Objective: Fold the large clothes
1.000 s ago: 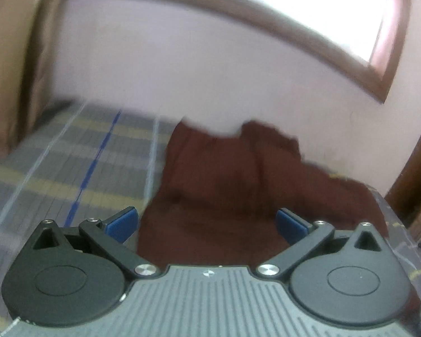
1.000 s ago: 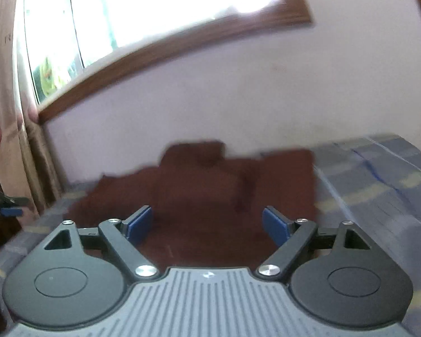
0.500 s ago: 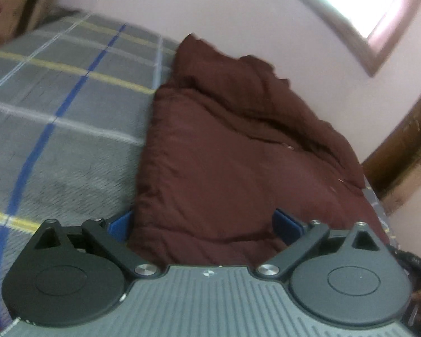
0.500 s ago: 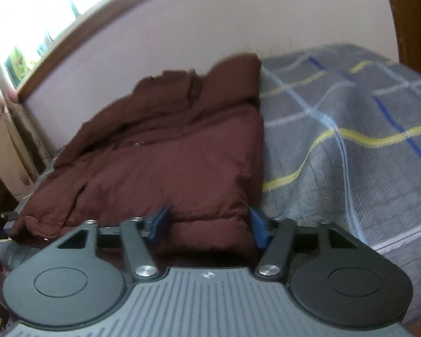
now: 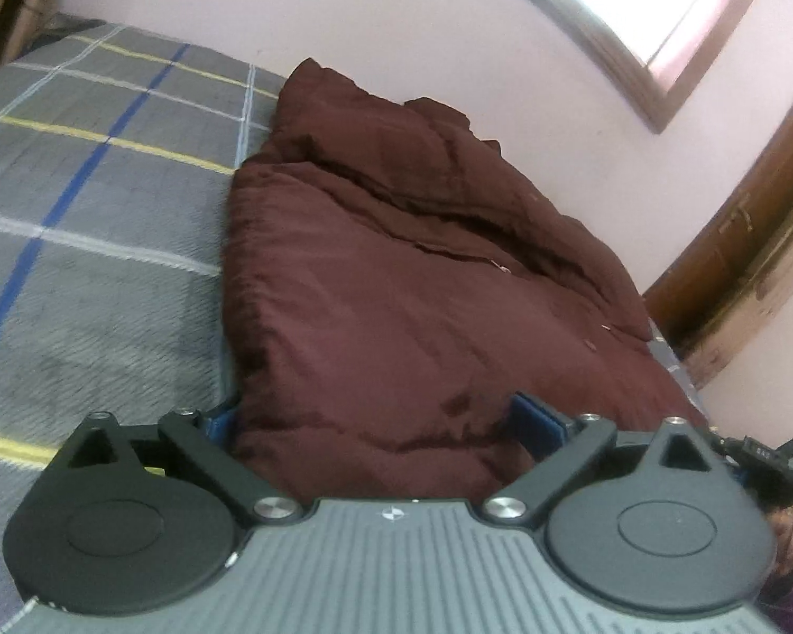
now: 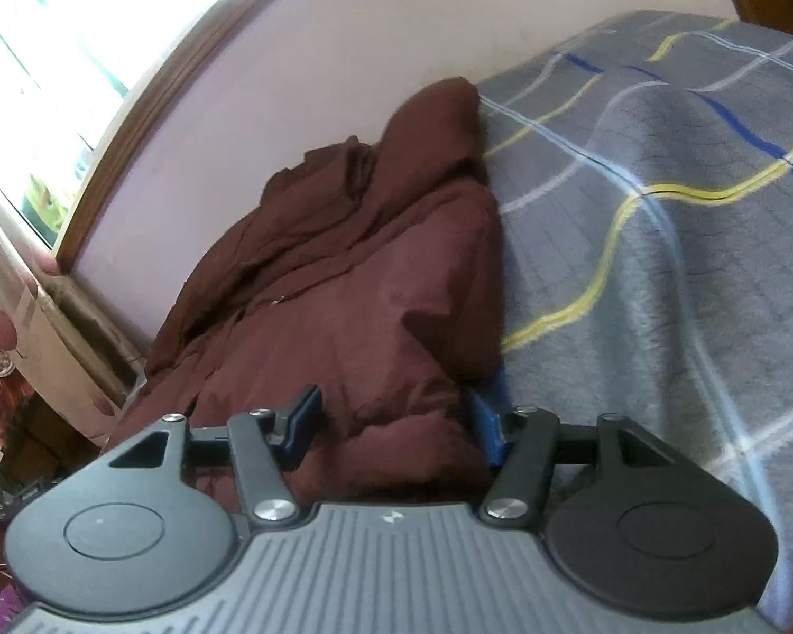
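Note:
A maroon padded jacket lies spread on a grey plaid bed, its far end against the wall. My left gripper straddles the jacket's near hem at the left corner. Its jaws stand wide and are closing, and the left pad is tucked out of sight behind the fabric. In the right wrist view the same jacket fills the middle. My right gripper holds the hem's right corner, with puffy fabric bulging between the blue pads. Its jaws are opening a little while both pads still touch the cloth.
The grey blanket with yellow and blue stripes spreads left of the jacket, and the blanket also runs right of it. A pink wall and window stand behind. A wooden frame and a patterned curtain flank the bed's end.
Both grippers dropped from facing the wall down to the jacket's near hem, which now sits between their jaws. The right jaws narrowed onto the fabric; the left ones narrowed slightly.

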A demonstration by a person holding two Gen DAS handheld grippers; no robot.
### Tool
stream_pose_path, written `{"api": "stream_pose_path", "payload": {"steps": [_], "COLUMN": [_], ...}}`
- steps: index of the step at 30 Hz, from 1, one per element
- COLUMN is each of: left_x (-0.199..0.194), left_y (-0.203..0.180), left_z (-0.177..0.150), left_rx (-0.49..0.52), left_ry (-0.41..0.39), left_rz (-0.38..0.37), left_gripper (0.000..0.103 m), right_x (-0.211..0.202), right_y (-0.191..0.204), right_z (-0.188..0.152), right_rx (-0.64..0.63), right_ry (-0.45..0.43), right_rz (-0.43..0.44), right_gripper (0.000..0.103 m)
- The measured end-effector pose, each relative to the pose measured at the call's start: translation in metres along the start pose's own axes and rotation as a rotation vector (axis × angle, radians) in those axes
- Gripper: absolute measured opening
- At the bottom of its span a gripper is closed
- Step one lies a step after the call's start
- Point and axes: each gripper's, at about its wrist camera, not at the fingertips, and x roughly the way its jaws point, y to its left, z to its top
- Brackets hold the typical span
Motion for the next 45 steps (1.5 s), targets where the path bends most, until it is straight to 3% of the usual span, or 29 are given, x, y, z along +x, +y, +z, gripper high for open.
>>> {"api": "stream_pose_path", "payload": {"steps": [1, 2, 3, 6, 17, 22, 27, 31, 35, 41, 45], "left_x": [0.004, 0.006, 0.007, -0.008, -0.095, -0.144, -0.155, -0.142, -0.11, -0.034, 0.017], "left_y": [-0.003, -0.003, -0.001, 0.0, -0.026, -0.047, -0.069, -0.075, -0.071, -0.063, -0.052], "left_z": [0.0, 0.001, 0.001, -0.001, -0.037, -0.041, -0.019, 0.017, 0.06, 0.118, 0.136], "left_rx": [-0.001, -0.018, -0.046, -0.098, -0.119, -0.144, -0.161, -0.176, -0.22, -0.245, -0.266], "left_ry": [-0.005, -0.011, -0.01, -0.066, -0.12, -0.241, -0.363, -0.46, -0.506, -0.511, -0.486], "left_rz": [0.006, 0.013, 0.008, 0.023, 0.035, -0.022, -0.057, -0.06, -0.044, 0.024, 0.07], "left_gripper": [0.076, 0.047, 0.038, 0.027, 0.024, 0.024, 0.024, 0.024, 0.024, 0.026, 0.032], "right_x": [0.005, 0.009, 0.011, 0.008, -0.057, -0.095, -0.105, -0.087, -0.054, 0.015, 0.065], "right_y": [0.005, 0.008, 0.009, 0.007, 0.013, 0.023, 0.041, 0.048, 0.044, 0.017, -0.006], "right_z": [0.0, 0.001, 0.002, 0.001, -0.035, -0.054, -0.032, 0.007, 0.05, 0.104, 0.122], "right_rx": [-0.025, -0.043, -0.037, 0.017, 0.231, 0.347, 0.368, 0.36, 0.356, 0.469, 0.555], "right_ry": [0.003, 0.008, 0.022, 0.022, -0.013, -0.06, -0.155, -0.212, -0.24, -0.254, -0.239], "right_rz": [-0.01, -0.023, -0.025, 0.02, 0.24, 0.363, 0.476, 0.512, 0.485, 0.368, 0.277], "right_gripper": [0.056, 0.038, 0.028, 0.02, 0.019, 0.019, 0.02, 0.02, 0.02, 0.02, 0.02]}}
